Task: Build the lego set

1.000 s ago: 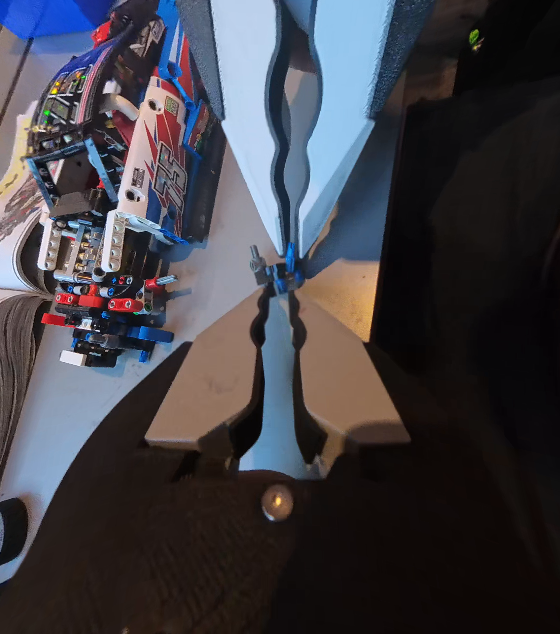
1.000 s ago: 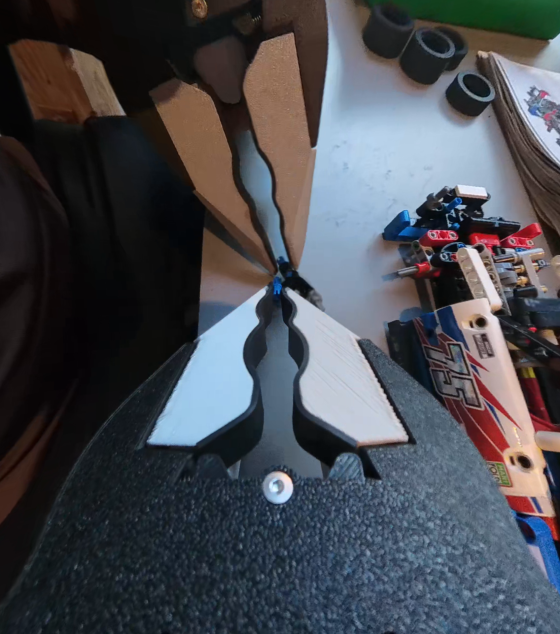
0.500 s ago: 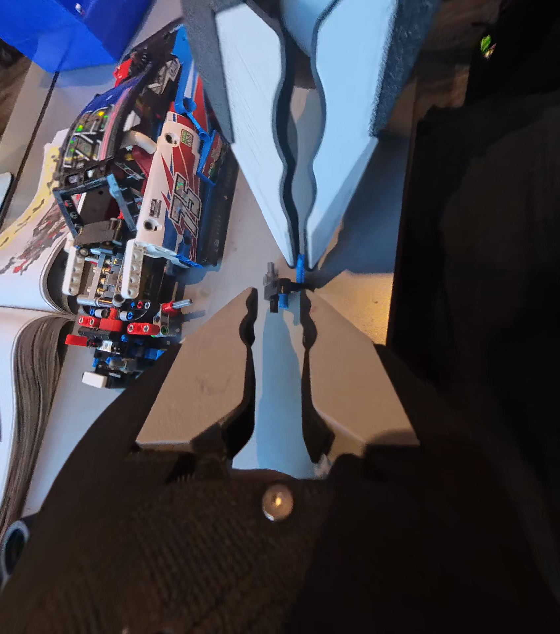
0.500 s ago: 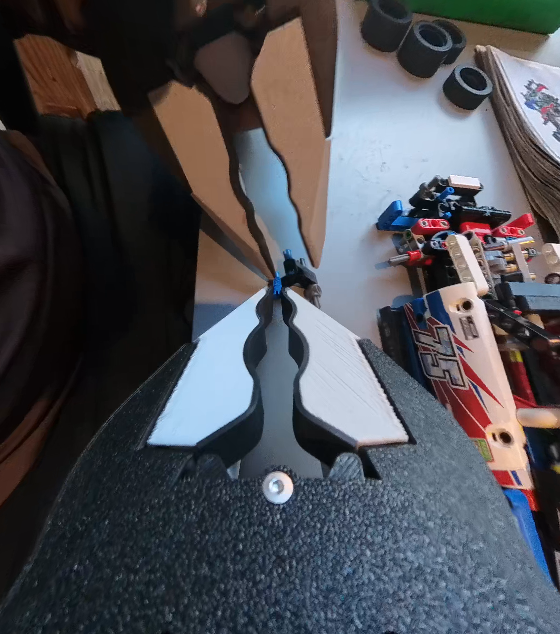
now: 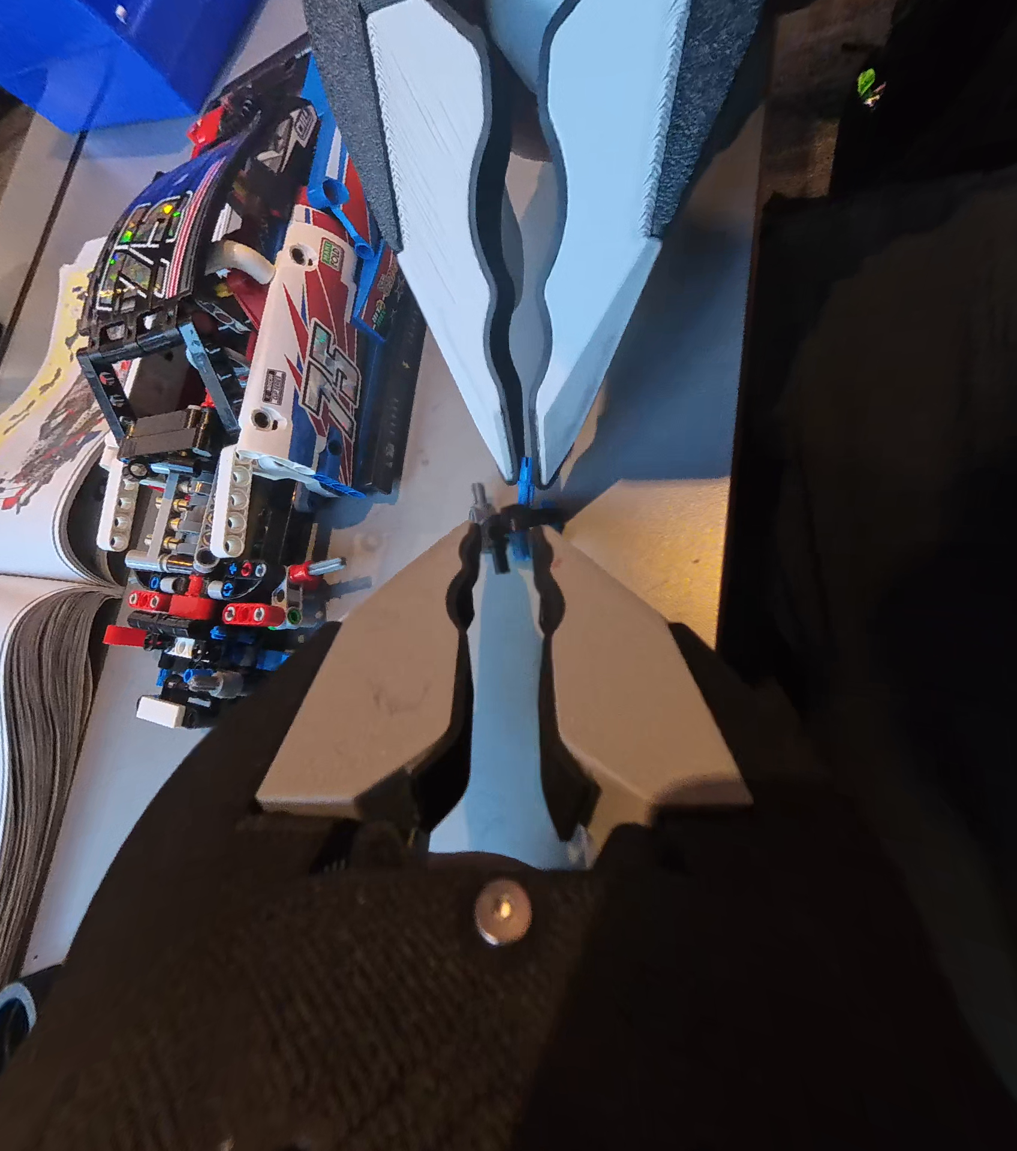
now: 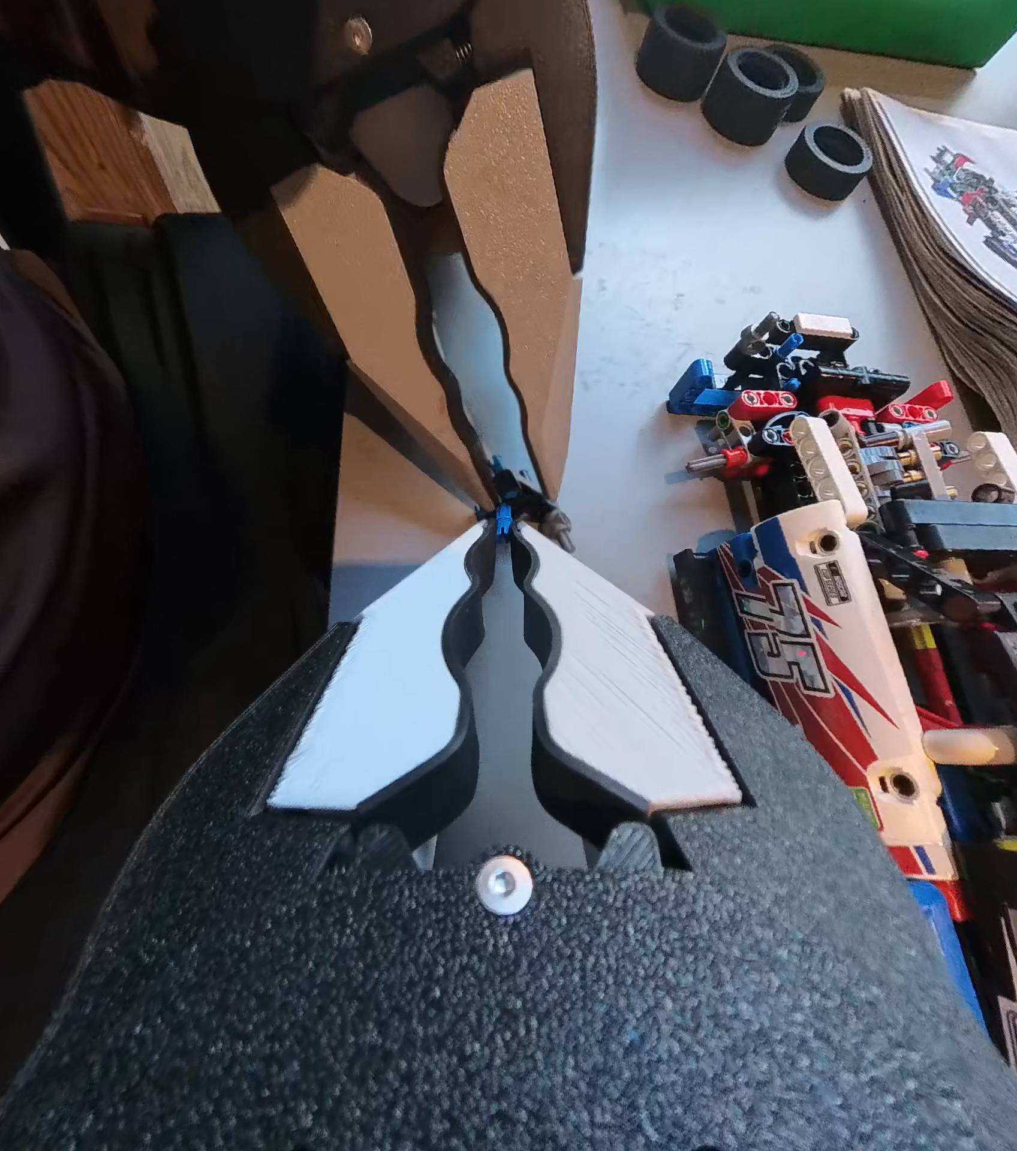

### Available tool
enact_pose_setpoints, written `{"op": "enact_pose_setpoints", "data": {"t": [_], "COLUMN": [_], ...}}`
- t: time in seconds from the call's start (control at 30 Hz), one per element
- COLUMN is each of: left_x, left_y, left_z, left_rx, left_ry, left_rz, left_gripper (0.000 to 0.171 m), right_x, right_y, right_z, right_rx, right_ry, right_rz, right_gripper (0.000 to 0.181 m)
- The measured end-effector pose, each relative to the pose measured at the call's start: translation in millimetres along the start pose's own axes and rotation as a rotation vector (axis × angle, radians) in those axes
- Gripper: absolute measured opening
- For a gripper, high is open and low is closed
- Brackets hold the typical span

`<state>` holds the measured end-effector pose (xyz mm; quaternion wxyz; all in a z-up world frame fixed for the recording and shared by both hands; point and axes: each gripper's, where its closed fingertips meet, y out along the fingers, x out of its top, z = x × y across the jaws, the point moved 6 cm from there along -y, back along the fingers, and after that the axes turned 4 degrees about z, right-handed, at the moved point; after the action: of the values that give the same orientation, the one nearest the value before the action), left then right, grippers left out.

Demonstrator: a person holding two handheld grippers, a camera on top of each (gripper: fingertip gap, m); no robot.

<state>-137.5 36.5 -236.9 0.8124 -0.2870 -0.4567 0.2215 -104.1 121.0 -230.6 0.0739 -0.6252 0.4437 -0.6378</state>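
Note:
My left gripper is closed on a small black connector piece with a grey pin and blue pins, held just above the white table near its edge. My right gripper is shut on a blue pin and meets the left gripper tip to tip, the pin against the black piece. In the left wrist view the right gripper comes in from above. The partly built racing car lies on the table beside both grippers; it also shows in the right wrist view.
An open instruction booklet lies beyond the car. Several black tyres stand near a green box. A blue box sits at the far corner. A person's dark clothing fills the table-edge side.
Half a second ago my left gripper had opened off the small piece; now it has closed on it again. My right gripper kept hold of the blue pin throughout.

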Motion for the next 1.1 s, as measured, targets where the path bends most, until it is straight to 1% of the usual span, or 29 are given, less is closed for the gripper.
{"op": "enact_pose_setpoints", "data": {"t": [0.17,0.23,0.33,0.4,0.63,1.1], "left_x": [2.3,2.3,0.2,-2.9,-6.4,-7.6], "left_y": [2.0,-0.8,-6.3,-8.9,-13.3,-12.6], "left_z": [-0.5,-0.7,-5.1,-6.0,-9.3,-11.7], "left_rx": [0.006,0.003,-0.062,-0.08,-0.091,-0.013], "left_ry": [0.055,0.065,0.031,0.007,0.074,0.147], "left_rz": [0.012,-0.003,-0.047,-0.071,-0.097,-0.097], "left_gripper": [0.009,0.005,0.005,0.005,0.005,0.005], "right_x": [1.7,3.4,3.6,5.2,7.5,8.1], "right_y": [1.0,-2.7,-8.4,-10.4,-1.7,3.9], "right_z": [2.4,1.9,-1.9,-1.6,8.7,10.2], "right_rx": [0.002,0.004,-0.03,-0.021,0.012,0.02], "right_ry": [-0.011,-0.009,-0.026,-0.021,-0.059,-0.04], "right_rz": [-0.001,-0.018,-0.014,-0.025,-0.012,-0.014], "right_gripper": [0.004,0.004,0.004,0.004,0.004,0.004]}}
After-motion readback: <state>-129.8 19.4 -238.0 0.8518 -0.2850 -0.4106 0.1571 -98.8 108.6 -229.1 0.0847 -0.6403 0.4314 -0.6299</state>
